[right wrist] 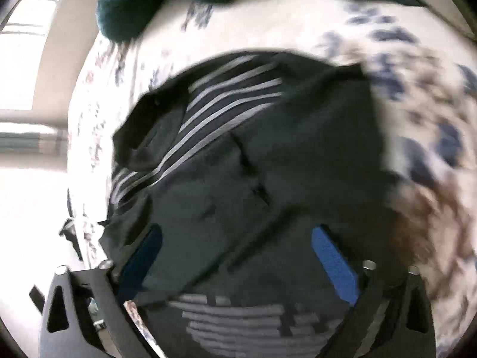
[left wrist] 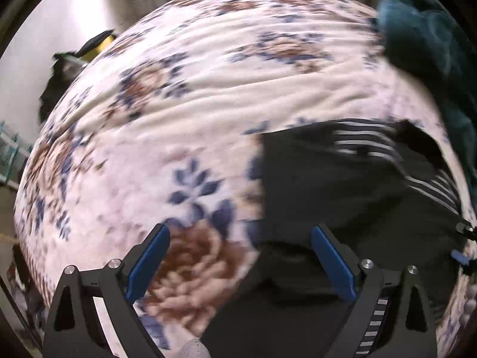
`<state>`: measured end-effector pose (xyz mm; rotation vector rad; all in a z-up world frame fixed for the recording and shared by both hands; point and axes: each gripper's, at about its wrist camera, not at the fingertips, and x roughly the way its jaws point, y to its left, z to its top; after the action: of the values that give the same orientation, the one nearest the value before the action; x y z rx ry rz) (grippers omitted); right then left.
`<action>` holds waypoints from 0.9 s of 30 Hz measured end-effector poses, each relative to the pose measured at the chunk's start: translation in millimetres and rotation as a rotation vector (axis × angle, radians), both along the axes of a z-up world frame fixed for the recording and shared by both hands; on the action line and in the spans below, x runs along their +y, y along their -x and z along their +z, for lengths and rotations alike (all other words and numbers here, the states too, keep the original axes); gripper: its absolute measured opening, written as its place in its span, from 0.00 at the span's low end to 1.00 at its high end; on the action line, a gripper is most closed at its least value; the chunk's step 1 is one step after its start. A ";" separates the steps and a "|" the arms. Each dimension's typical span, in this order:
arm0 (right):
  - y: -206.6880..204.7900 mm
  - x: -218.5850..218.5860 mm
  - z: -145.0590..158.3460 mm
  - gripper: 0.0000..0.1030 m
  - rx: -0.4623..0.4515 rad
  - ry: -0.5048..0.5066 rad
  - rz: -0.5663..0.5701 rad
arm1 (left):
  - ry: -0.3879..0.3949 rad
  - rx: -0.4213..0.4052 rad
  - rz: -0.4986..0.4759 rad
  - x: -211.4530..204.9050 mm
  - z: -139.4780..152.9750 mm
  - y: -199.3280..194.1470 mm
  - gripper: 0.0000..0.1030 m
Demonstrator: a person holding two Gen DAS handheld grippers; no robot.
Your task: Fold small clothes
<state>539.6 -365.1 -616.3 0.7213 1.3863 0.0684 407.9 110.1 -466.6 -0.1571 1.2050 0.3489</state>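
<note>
1. Black fabric with grey-white stripes makes up the small garment [right wrist: 268, 161], which lies crumpled on a cream fleece blanket printed with blue and brown flowers [left wrist: 184, 95].
2. Seen from the left wrist camera, the black striped garment [left wrist: 357, 185] sits to the right of centre on the blanket, its striped panel turned toward the far right edge.
3. The left gripper [left wrist: 240, 256] has its blue-padded fingers [left wrist: 147, 264] spread wide apart; nothing is between them. One finger hangs over a brown flower of the blanket, the other over the near edge of the garment.
4. The right gripper [right wrist: 237, 261] is likewise spread wide, hovering right over the garment, with dark cloth filling the space under and between its blue pads [right wrist: 334, 264] (whether the pads touch the cloth cannot be told through the blur).
5. A second striped patch of the same garment shows at the bottom of the right wrist view, below the fingers.
6. A dark teal fluffy blanket [left wrist: 423, 35] is bunched on the far side of the bed, just beyond the garment; it also shows at the top of the right wrist view [right wrist: 143, 3].
</note>
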 end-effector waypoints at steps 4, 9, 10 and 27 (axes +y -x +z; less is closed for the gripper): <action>-39.5 34.1 -24.4 0.28 0.009 0.145 0.110 | 0.004 0.017 0.050 12.6 -9.8 8.6 0.94; -22.3 49.7 25.7 0.05 -0.150 0.362 0.147 | 0.008 -0.001 0.057 14.5 -13.8 -3.5 0.94; -16.7 44.4 38.1 0.05 -0.171 0.374 0.130 | 0.010 -0.010 0.050 14.3 -13.9 -7.6 0.94; 3.6 -74.6 0.9 0.06 0.121 0.472 -0.031 | -0.039 0.068 -0.171 -45.1 -84.3 -148.2 0.94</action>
<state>536.0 -439.6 -615.4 0.3547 1.4349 -0.3225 556.1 65.0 -550.8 -0.0077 1.2685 0.2296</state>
